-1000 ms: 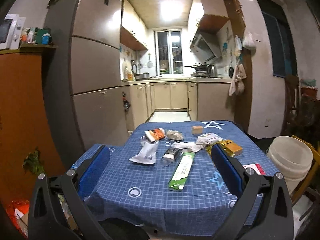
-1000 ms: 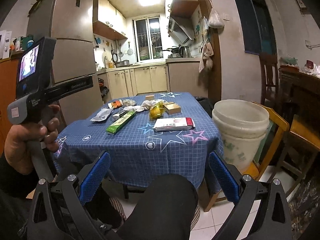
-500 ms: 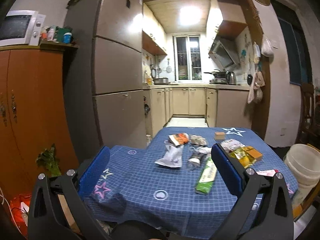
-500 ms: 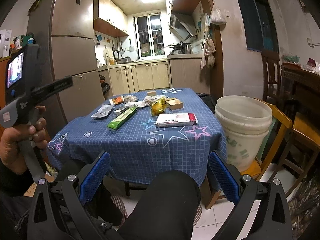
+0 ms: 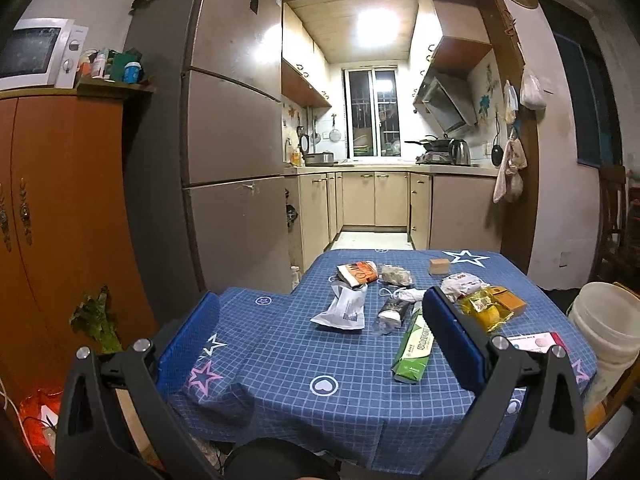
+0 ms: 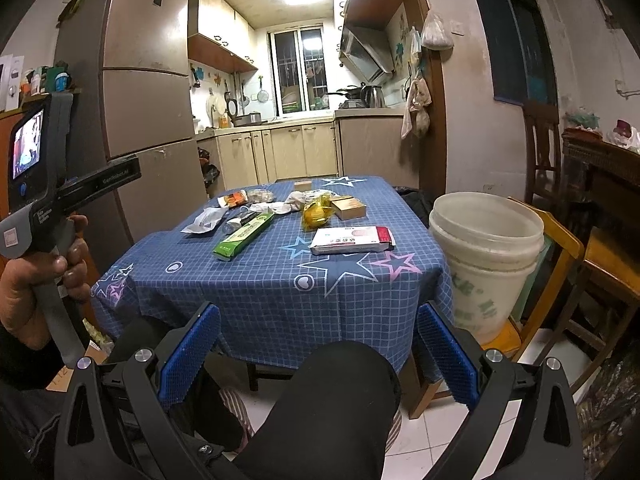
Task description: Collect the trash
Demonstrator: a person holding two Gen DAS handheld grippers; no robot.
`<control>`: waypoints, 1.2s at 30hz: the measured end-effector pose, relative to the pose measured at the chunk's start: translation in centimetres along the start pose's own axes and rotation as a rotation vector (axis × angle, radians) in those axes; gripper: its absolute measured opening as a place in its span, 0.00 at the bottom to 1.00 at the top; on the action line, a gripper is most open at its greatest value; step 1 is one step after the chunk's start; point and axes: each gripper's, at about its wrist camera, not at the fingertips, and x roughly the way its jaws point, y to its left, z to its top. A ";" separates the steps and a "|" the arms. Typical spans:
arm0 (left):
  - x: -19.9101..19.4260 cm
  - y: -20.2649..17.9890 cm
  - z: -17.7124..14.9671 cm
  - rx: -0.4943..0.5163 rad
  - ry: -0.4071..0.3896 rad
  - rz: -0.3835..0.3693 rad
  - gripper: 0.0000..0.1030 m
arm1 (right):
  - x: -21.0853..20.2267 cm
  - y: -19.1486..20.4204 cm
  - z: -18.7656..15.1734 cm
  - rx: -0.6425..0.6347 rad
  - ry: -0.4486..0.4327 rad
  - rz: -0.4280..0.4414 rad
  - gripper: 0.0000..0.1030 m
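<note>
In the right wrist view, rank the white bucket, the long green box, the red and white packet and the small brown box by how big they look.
1. white bucket, though nearer the camera
2. long green box and red and white packet, too alike to rank
3. small brown box

Left wrist view looks over the counter (image 5: 320,364) toward the kitchen, near; right wrist view sits lower, farther back — both share the counter (image 6: 280,280).
</note>
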 end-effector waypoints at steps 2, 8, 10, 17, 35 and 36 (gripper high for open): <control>0.0 0.3 -0.1 -0.011 -0.002 -0.007 0.95 | 0.1 -0.1 0.0 0.000 0.002 -0.003 0.95; 0.1 1.0 -0.7 -0.016 0.007 -0.068 0.95 | 0.2 0.3 -0.1 -0.030 -0.004 -0.015 0.95; 0.5 0.9 -1.1 0.000 0.031 -0.099 0.95 | 0.5 0.0 0.1 -0.025 0.000 -0.024 0.95; 2.8 1.8 -3.5 0.012 0.093 -0.142 0.95 | 2.6 -2.2 1.0 0.040 0.033 -0.042 0.95; 11.7 3.6 -9.3 0.065 0.334 -0.208 0.95 | 13.4 -4.3 3.2 0.088 0.175 0.014 0.95; 11.9 3.7 -9.4 0.075 0.333 -0.201 0.95 | 14.0 -4.3 3.1 0.086 0.185 0.013 0.95</control>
